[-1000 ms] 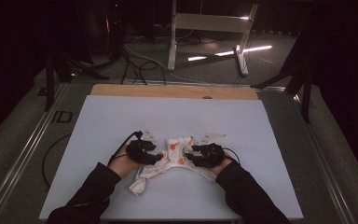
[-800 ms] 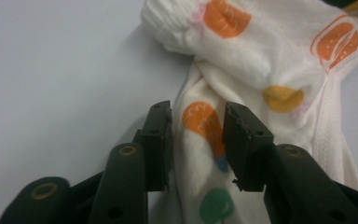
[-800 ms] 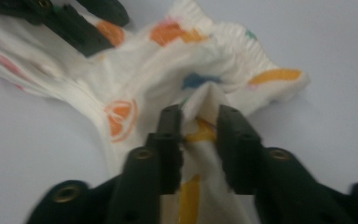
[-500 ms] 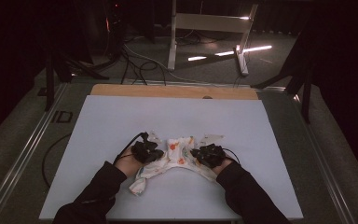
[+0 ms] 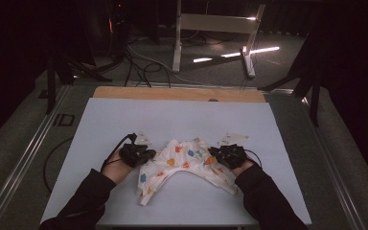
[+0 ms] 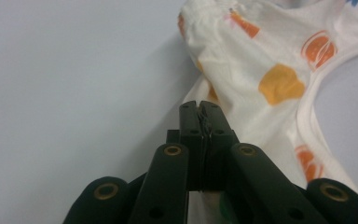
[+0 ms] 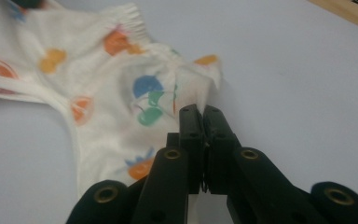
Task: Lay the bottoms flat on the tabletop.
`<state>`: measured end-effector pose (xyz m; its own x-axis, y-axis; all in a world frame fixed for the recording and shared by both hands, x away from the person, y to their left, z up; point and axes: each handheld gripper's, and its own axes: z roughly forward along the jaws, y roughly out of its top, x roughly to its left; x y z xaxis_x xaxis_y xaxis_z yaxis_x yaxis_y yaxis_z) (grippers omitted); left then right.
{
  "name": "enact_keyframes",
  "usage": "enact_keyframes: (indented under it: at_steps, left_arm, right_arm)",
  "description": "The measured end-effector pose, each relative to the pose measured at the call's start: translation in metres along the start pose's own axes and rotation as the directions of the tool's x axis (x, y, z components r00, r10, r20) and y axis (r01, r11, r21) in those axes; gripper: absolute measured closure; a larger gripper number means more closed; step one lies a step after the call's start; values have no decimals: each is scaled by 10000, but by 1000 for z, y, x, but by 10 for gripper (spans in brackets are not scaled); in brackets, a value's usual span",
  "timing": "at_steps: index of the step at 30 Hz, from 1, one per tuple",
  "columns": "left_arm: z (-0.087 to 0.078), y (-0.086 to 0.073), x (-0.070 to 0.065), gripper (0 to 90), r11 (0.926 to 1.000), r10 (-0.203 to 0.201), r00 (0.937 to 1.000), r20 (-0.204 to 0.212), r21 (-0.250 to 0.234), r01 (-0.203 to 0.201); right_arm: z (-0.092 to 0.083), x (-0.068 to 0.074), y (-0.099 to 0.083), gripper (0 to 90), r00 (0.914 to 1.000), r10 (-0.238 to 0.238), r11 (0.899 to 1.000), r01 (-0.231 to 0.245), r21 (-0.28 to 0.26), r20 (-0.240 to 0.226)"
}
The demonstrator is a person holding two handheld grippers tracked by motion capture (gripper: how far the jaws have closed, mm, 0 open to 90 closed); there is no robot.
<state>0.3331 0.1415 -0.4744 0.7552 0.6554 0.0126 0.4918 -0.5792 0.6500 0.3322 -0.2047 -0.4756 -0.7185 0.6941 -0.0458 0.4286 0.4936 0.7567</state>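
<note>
A small white garment [image 5: 187,160] printed with orange, blue and green shapes lies spread on the white table [image 5: 172,120], near its front edge. My left gripper [image 5: 146,154] is at its left end, and thin cloth is pinched between the shut jaws [image 6: 199,106], with the printed fabric [image 6: 270,70] running off to the right. My right gripper [image 5: 215,154] holds the opposite end. Its jaws [image 7: 200,111] are shut on a puckered corner of the garment [image 7: 112,84]. The cloth hangs taut between the two hands, arched at the middle.
A wooden strip [image 5: 177,93] borders the table's far edge. Two pale patches [image 5: 143,138] [image 5: 232,139] lie on the table just beyond the grippers. On the dark floor behind stand a white metal frame [image 5: 215,24] and loose cables [image 5: 139,62].
Both hands have drawn apart, left going left and right going right. The garment, bunched between them a second ago, is now pulled out wider and slightly raised.
</note>
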Motion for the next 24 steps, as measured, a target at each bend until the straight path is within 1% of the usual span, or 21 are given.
enact_keyframes:
  at_steps: [3,6,7,9,11,12,15,16,18,20,21,23,24]
  left_arm:
    - [-12,-9,4,894,9999,-130,9998,-161,-96,129]
    - [-21,-17,4,894,9992,-311,9994,-179,-252,307]
    - [-23,-19,4,894,9990,-342,9994,-112,-279,339]
    - [-26,-24,-1,894,9991,-281,9995,-110,-312,277]
    - [-27,-28,-7,894,9990,-250,9997,-3,-371,250]
    - [-28,-31,-10,894,9995,-152,9999,-26,-294,151]
    - [-28,-36,-16,893,9995,-184,9997,164,-271,188]
    - [-27,-38,-19,893,9993,-228,9993,313,-277,236]
    - [-26,-41,-24,892,9995,-198,9988,449,-228,208]
    - [-24,-44,-30,892,9998,-158,9980,613,-107,165]
    - [-23,-45,-32,891,9999,-132,9975,691,-55,136]
    - [-20,-47,-36,890,9998,-169,9961,861,105,161]
    - [-18,-48,-37,890,9997,-94,9954,954,242,71]
  right_arm:
    - [-7,-5,-6,880,9999,116,9999,-115,-36,91]
    - [-13,-8,-11,880,9997,241,9997,-240,-48,105]
    - [-15,-8,-14,879,9994,324,9995,-323,-52,100]
    - [-19,-7,-18,879,9990,454,9990,-454,-42,9]
    - [-21,-5,-23,878,9995,322,9994,-322,96,-47]
    - [-22,-4,-25,878,9996,293,9994,-292,180,-43]
    - [-27,-1,-36,876,9996,260,9991,-257,343,-100]
    - [-27,0,-38,875,9994,326,9988,-322,364,-99]
    - [-29,1,-45,872,9993,353,9982,-346,483,-149]
    - [-29,2,-51,872,9992,358,9977,-346,582,-197]
    - [-30,3,-54,871,9988,432,9968,-416,679,-221]
    - [-31,3,-59,865,9989,405,9963,-388,761,-220]
    - [-32,4,-60,865,9981,563,9954,-543,784,-231]
